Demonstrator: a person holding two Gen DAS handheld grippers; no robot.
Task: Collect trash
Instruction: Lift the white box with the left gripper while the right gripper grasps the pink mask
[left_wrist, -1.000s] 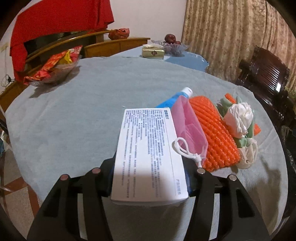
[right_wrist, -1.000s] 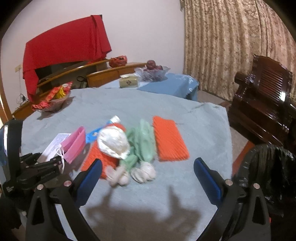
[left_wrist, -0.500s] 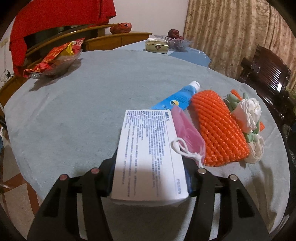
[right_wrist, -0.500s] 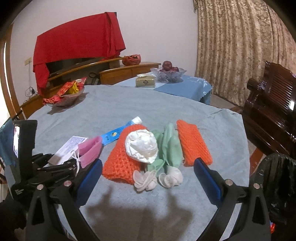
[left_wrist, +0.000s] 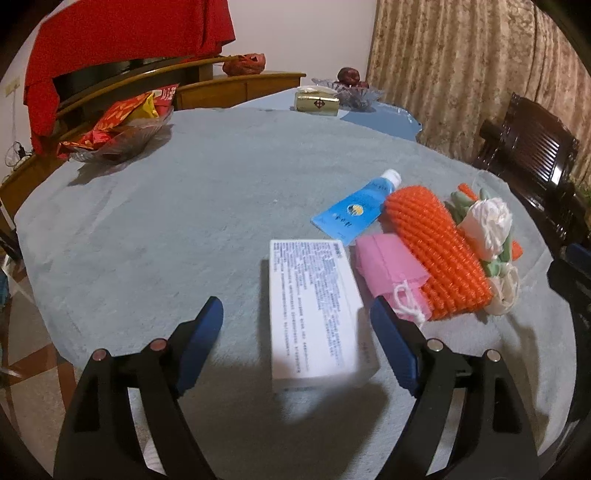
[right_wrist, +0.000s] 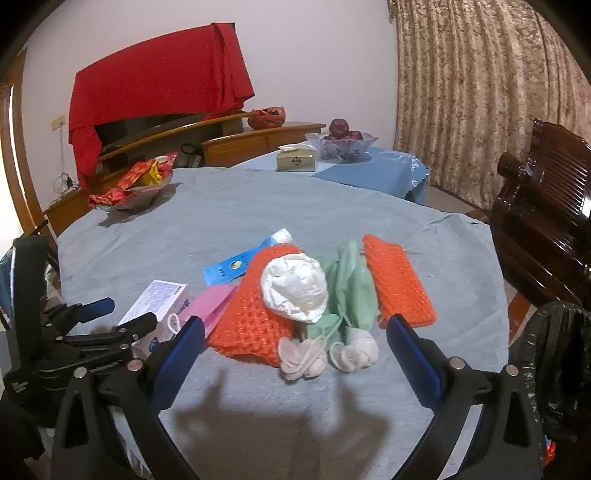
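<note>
2 tongs hang spread over the surface (right_wrist: 229, 206): left tongs (left_wrist: 295, 325) straddle a white box (left_wrist: 314, 314) without gripping, right tongs (right_wrist: 295, 343) face an orange net (right_wrist: 255, 310). Center the box, then close squarely on its long sides.

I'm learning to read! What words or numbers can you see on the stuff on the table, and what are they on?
None can be read for sure.
White box: rows of tiny print, too blurred.
Blue tube: a round logo and small characters, too small.
Gold box: a dark diamond mark, unreadable.
Red snack packets: print too small.
</note>
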